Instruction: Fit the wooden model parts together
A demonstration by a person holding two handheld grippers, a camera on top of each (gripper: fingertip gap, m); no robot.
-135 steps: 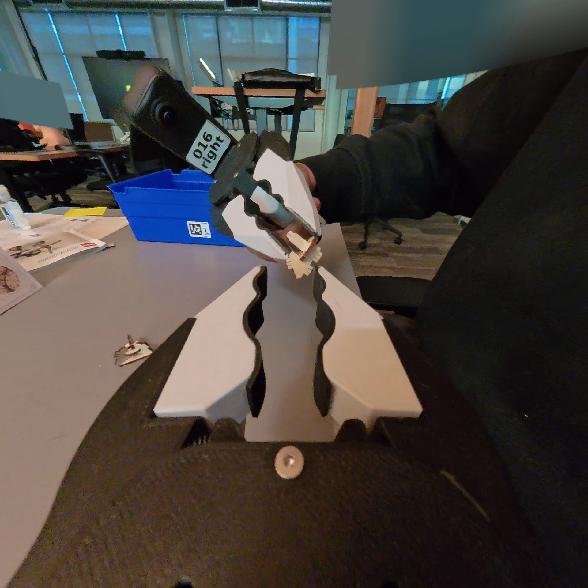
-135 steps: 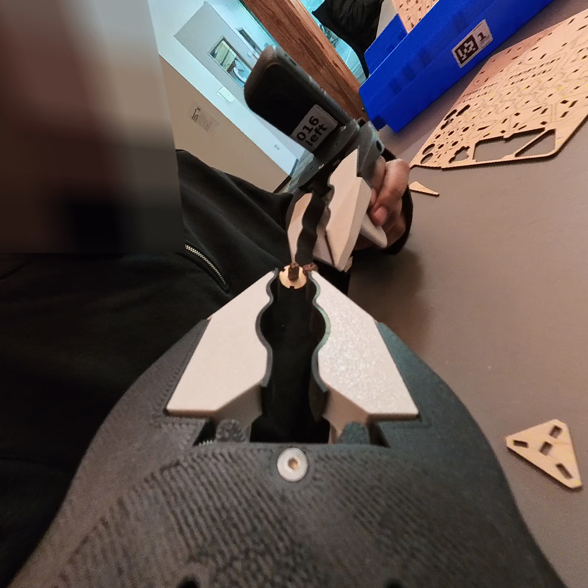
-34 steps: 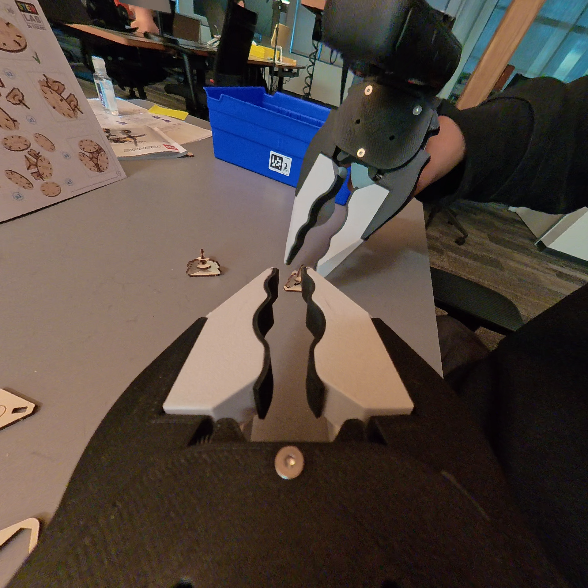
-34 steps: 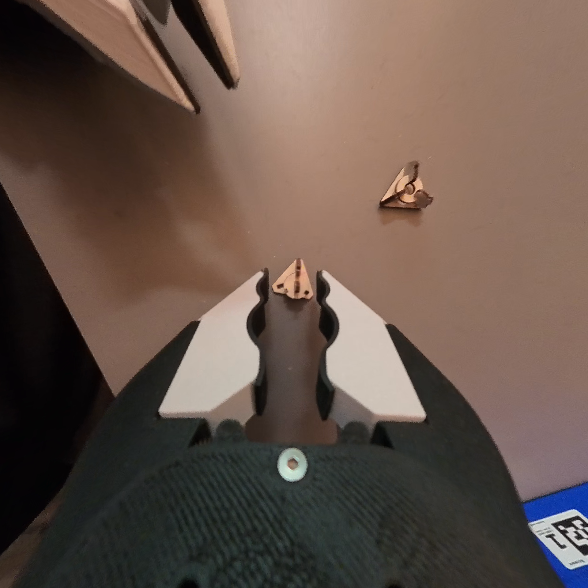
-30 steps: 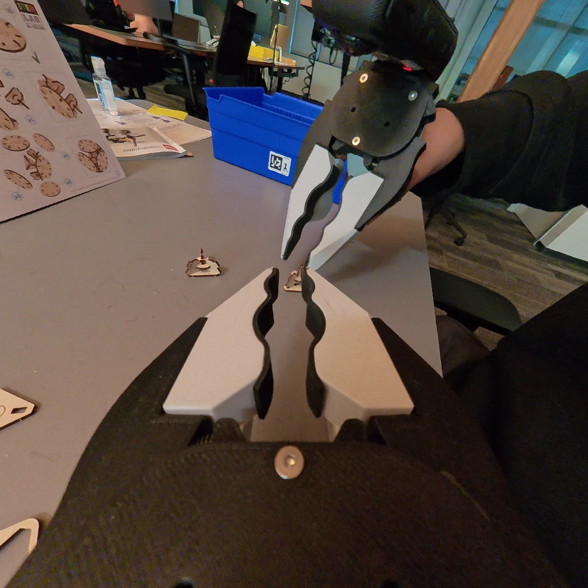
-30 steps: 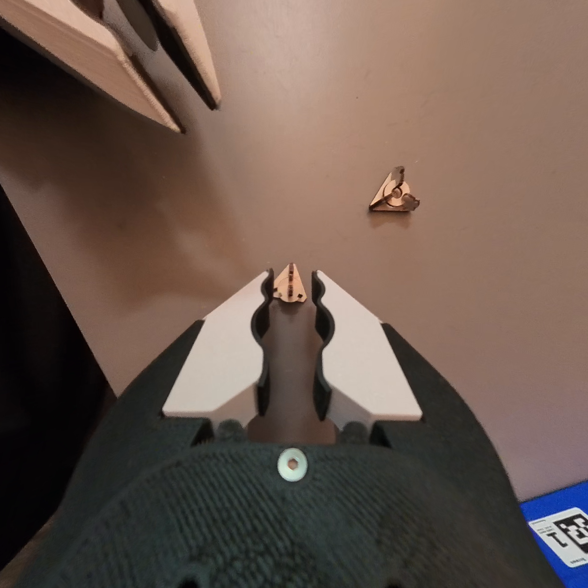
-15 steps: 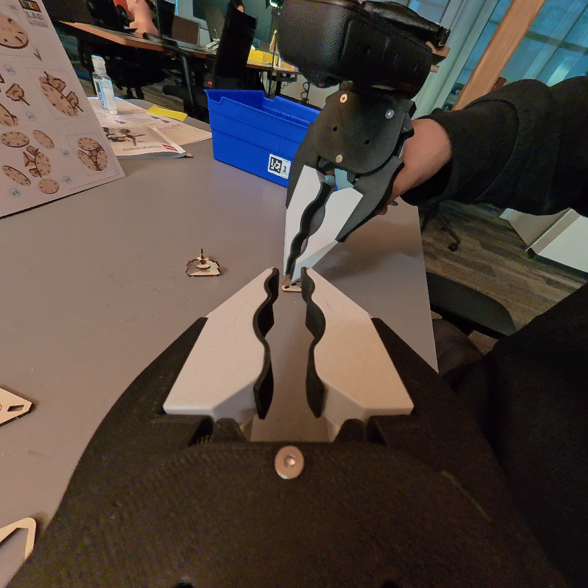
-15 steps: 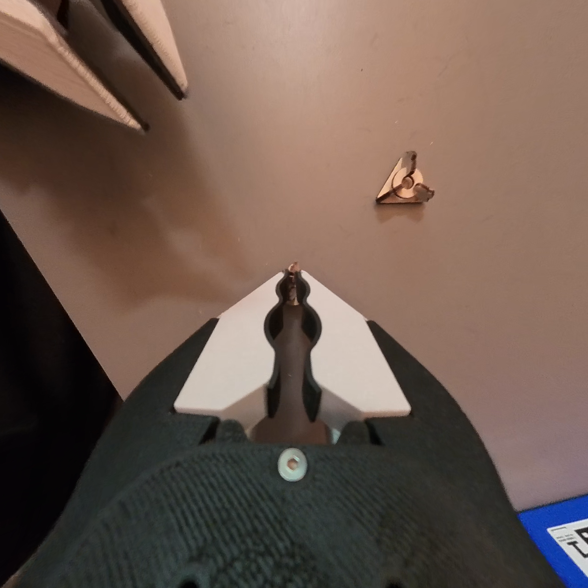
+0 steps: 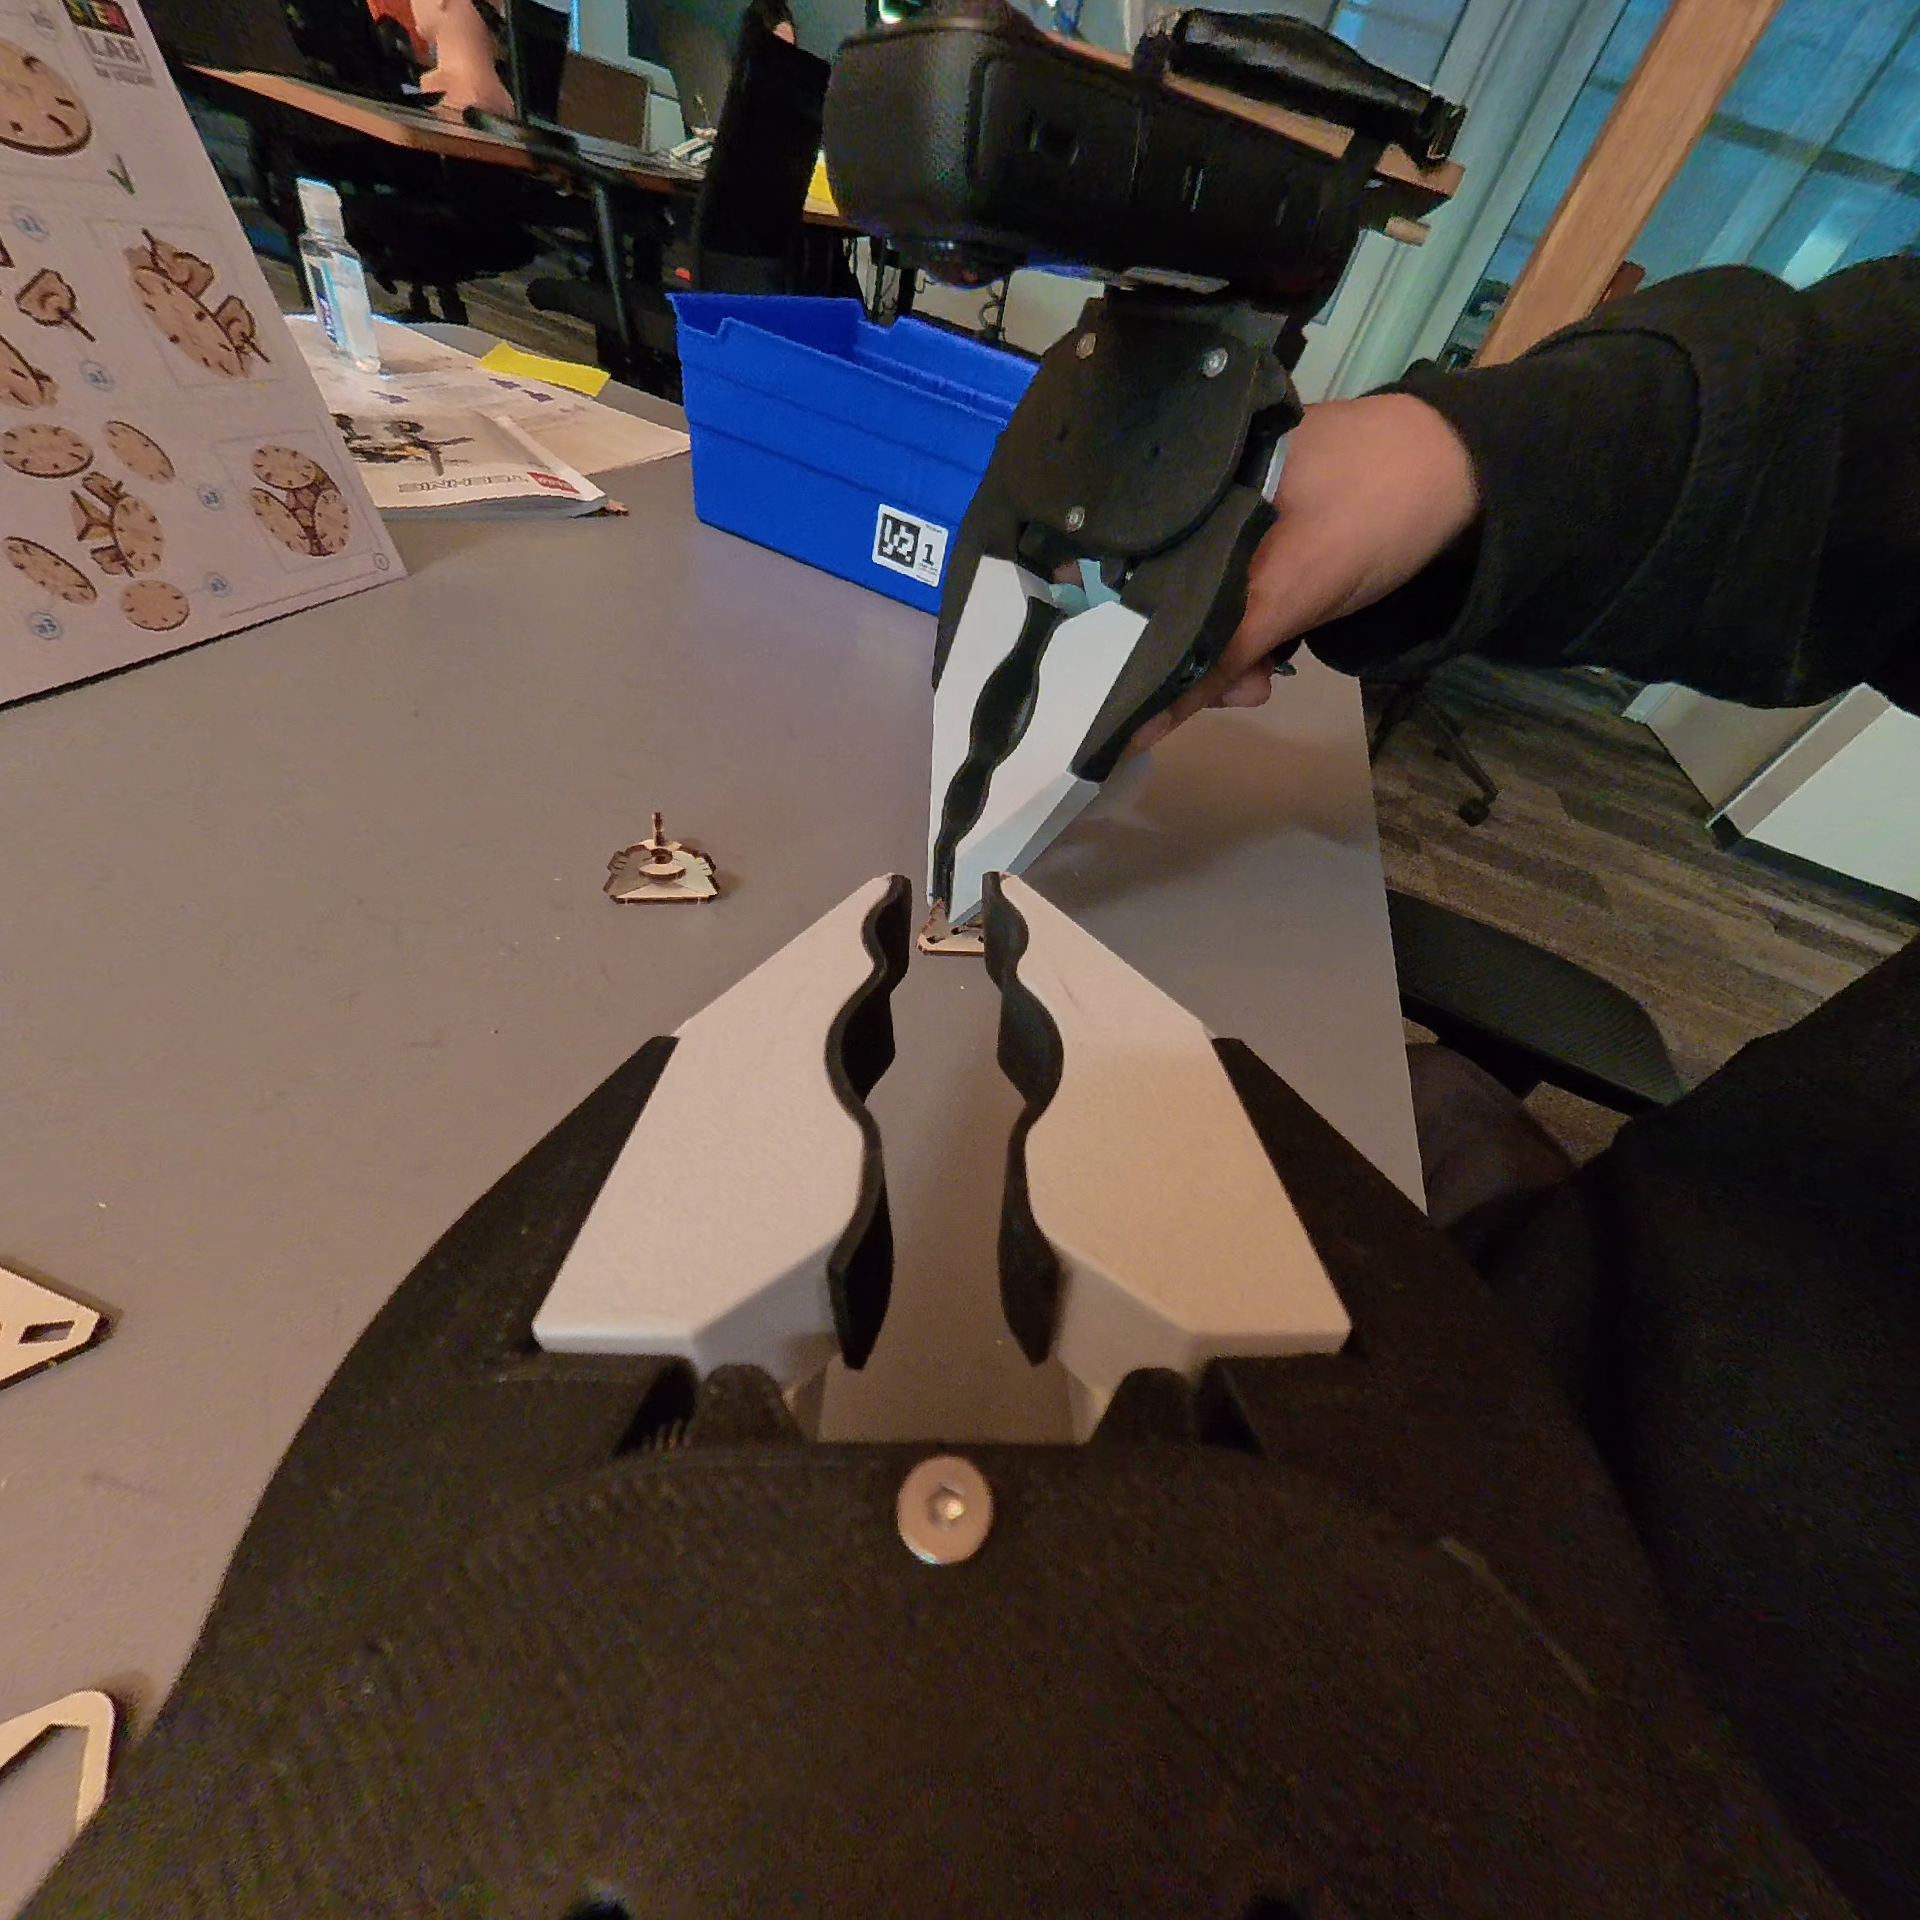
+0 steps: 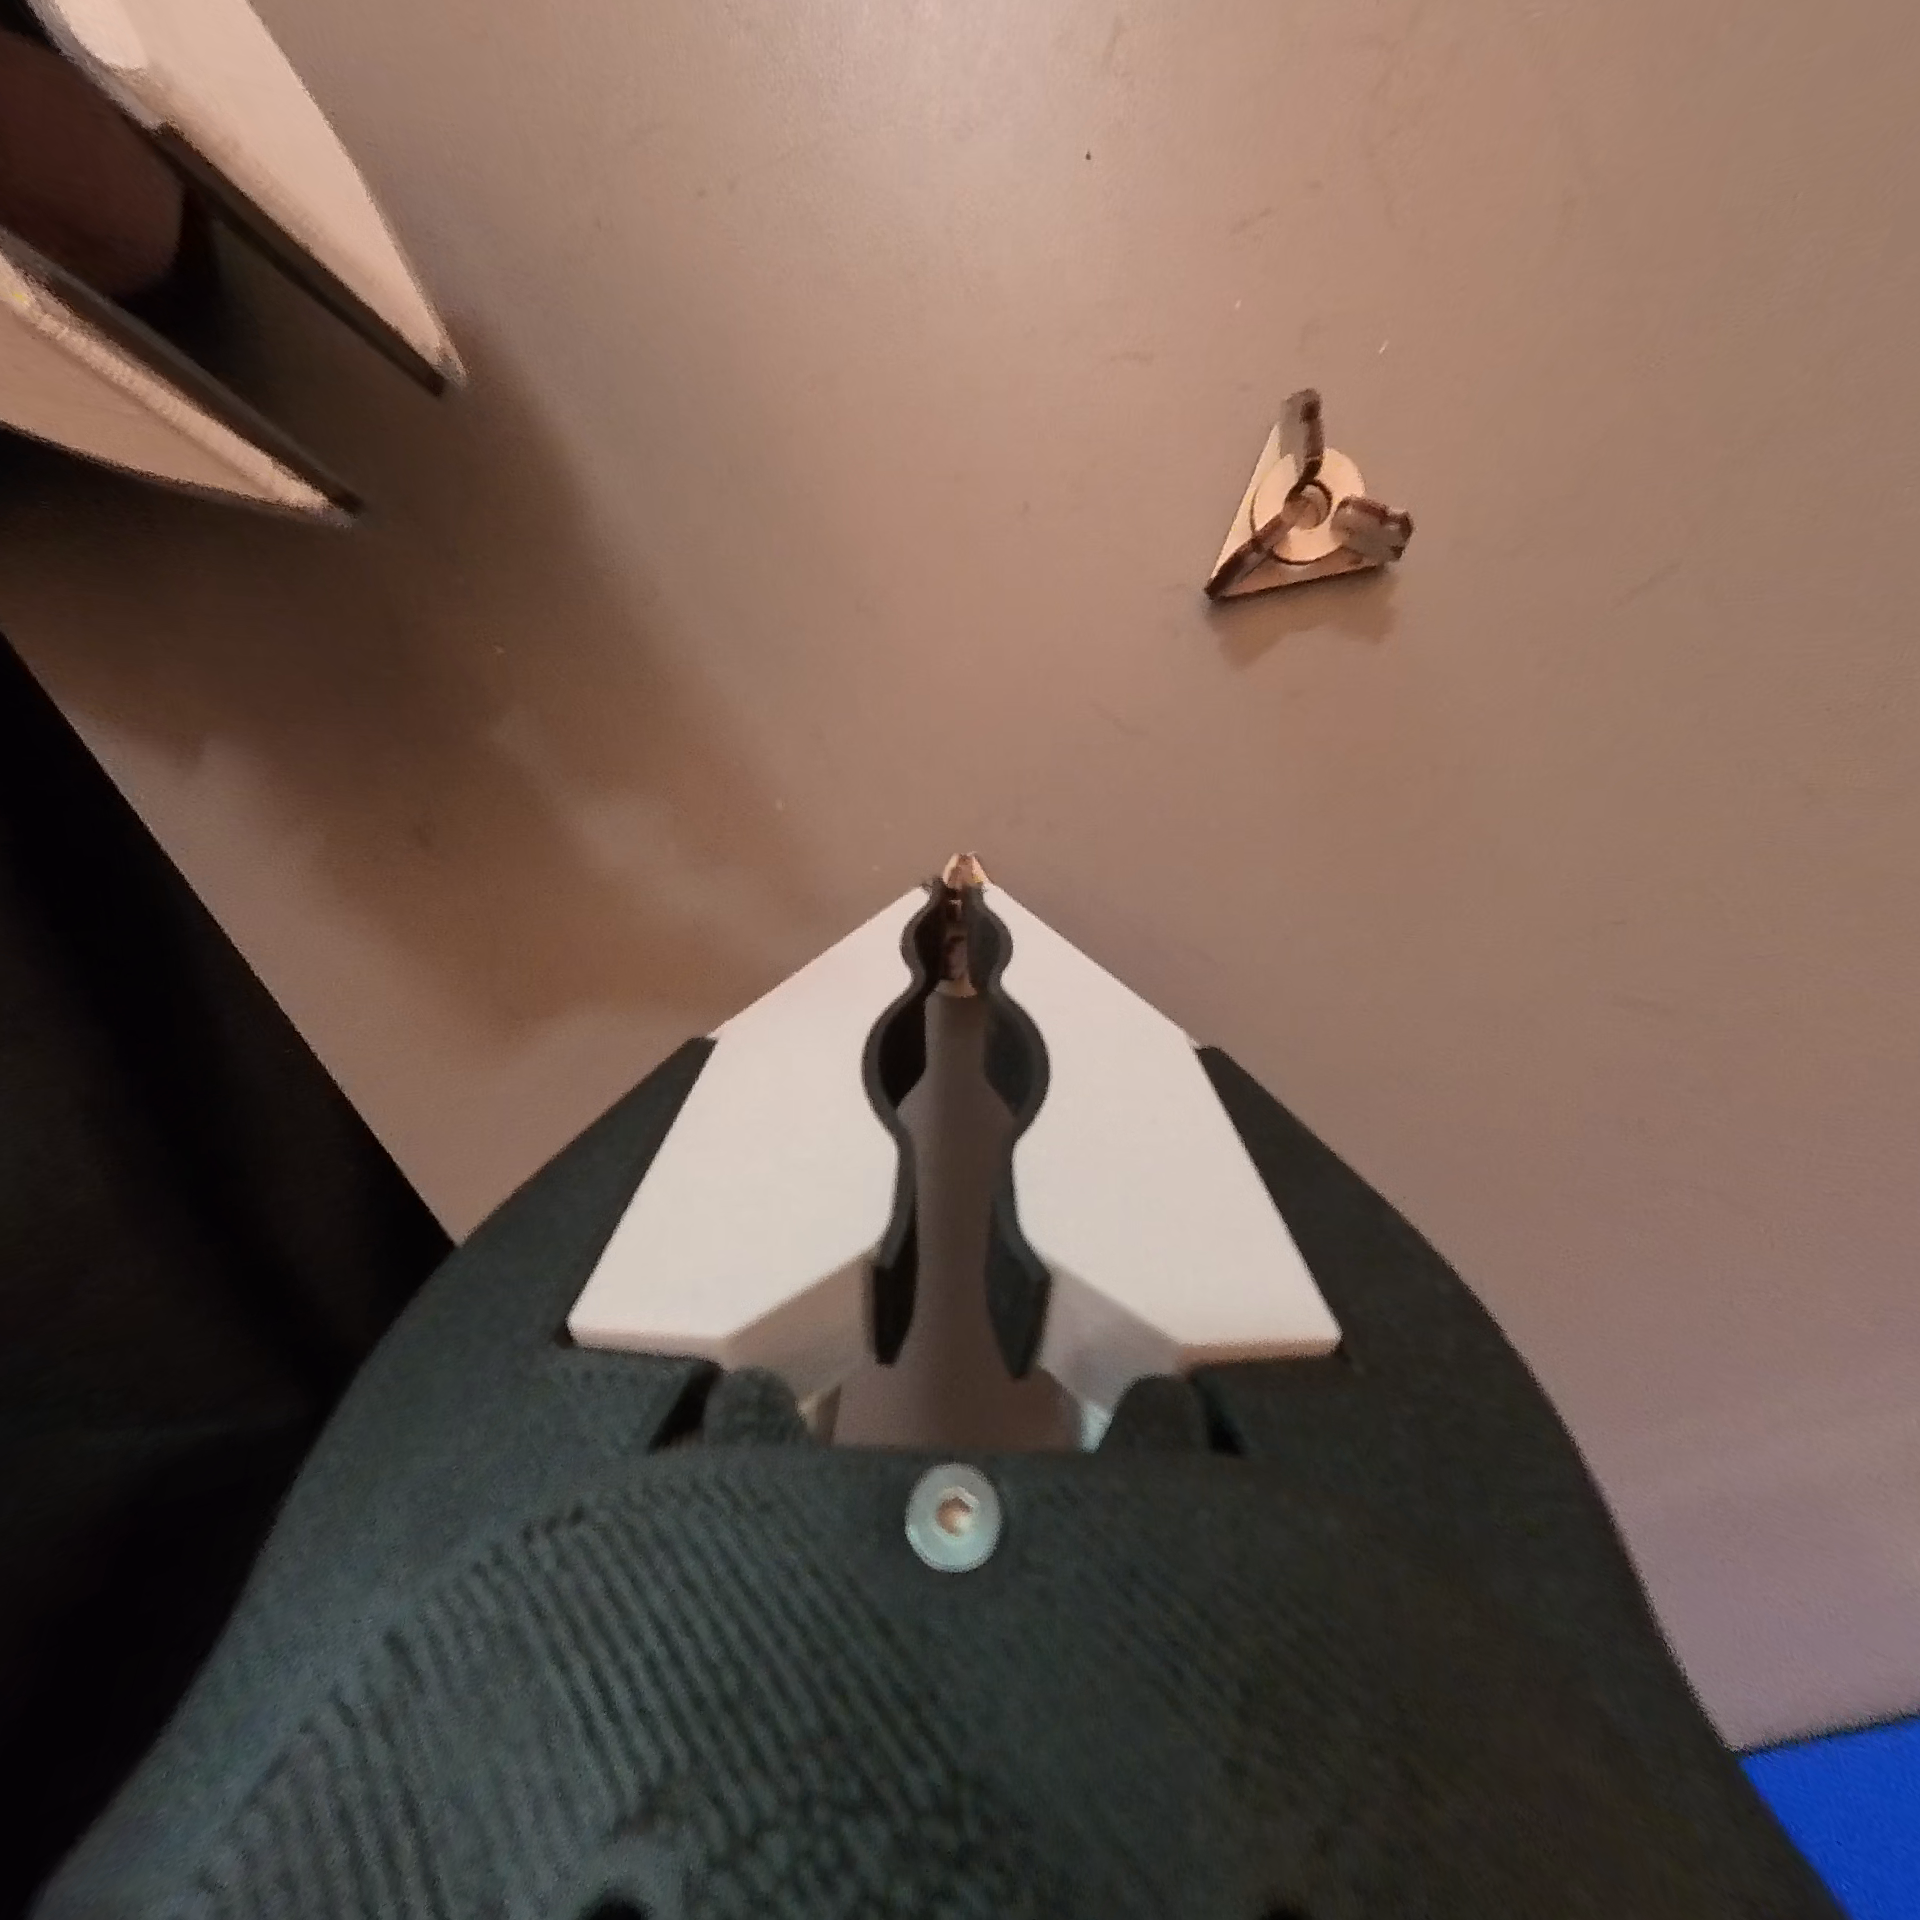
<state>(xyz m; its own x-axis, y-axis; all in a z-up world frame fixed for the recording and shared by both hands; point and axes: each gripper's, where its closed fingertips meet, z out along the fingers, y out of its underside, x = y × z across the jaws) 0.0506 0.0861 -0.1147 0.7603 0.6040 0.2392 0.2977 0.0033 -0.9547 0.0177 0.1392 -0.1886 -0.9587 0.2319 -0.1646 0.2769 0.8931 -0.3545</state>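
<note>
Your right gripper (image 10: pixel 958 902) is pinched on a small wooden triangular piece (image 9: pixel 948 935), tips pointing down at the grey counter (image 9: pixel 416 810), piece on edge between the pads. Your left gripper (image 9: pixel 940 902) has its jaws slightly apart, nothing between them, tips just beside that same piece. A second wooden triangle with an upright peg (image 9: pixel 662 871) sits on the counter off to the left, apart from both. Blue bin (image 9: pixel 831 436) and a printed sheet (image 9: pixel 156 416) lie farther back.
</note>
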